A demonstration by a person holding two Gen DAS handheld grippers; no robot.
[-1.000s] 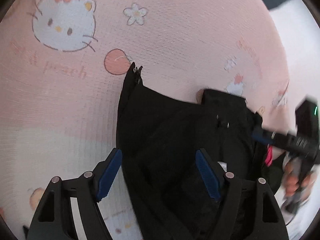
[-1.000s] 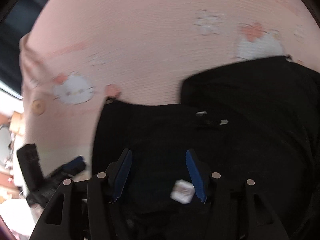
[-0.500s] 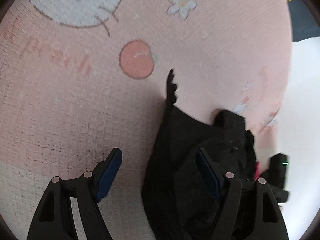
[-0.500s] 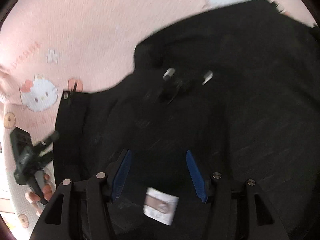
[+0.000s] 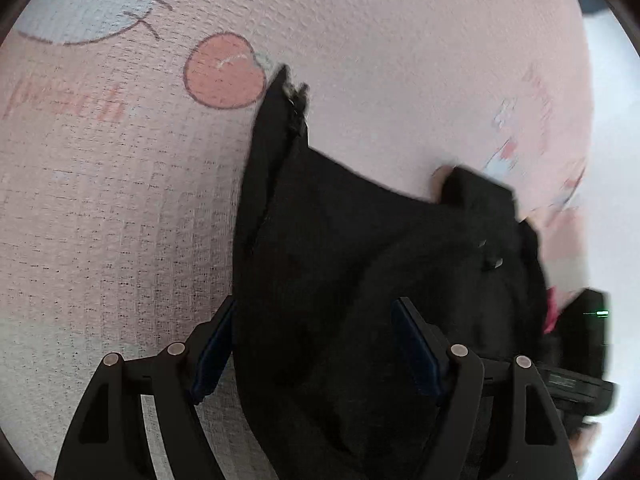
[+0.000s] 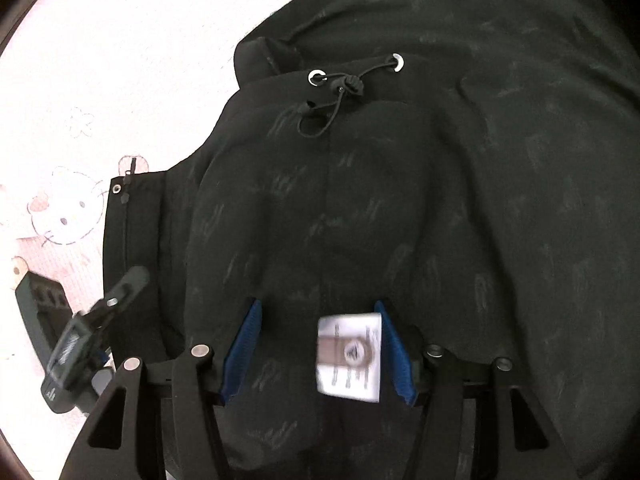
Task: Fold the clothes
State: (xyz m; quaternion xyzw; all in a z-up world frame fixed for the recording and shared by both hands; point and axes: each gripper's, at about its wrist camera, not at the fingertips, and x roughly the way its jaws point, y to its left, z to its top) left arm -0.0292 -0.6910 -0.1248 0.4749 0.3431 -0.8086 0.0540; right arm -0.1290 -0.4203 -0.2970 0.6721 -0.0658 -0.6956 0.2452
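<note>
Two grippers: both over one black garment, each seen from its own wrist camera.
Garment (image 6: 400,184): black, patterned with faint grey marks; crumpled and part-folded, spread over the sheet; fills the right wrist view from 12 round to 6 o'clock.
Garment, left wrist view (image 5: 360,280): dark mass from centre toward 5 o'clock, one pointed corner reaching up toward 11 o'clock beside a printed peach.
Drawstring (image 6: 340,92): black cord, knotted, running through two metal eyelets near 12 o'clock of the right wrist view.
Label (image 6: 348,356): white tag with print, blurred, lying on the cloth just inside the right-hand blue pad.
Zip end (image 6: 126,184): slider and small eyelet at the garment's edge, about 9 o'clock.
Sheet (image 5: 100,200): pink woven fabric with white cartoon cats, peaches and flowers; carries the garment.
Left gripper (image 5: 312,356): jaws wide, black cloth between the blue pads; whether the pads press on it cannot be told.
Right gripper (image 6: 316,348): jaws wide, cloth and label between the pads, no pinch visible.
Other gripper in view: left gripper's body shows at 8 o'clock of the right wrist view, at the garment's edge.
</note>
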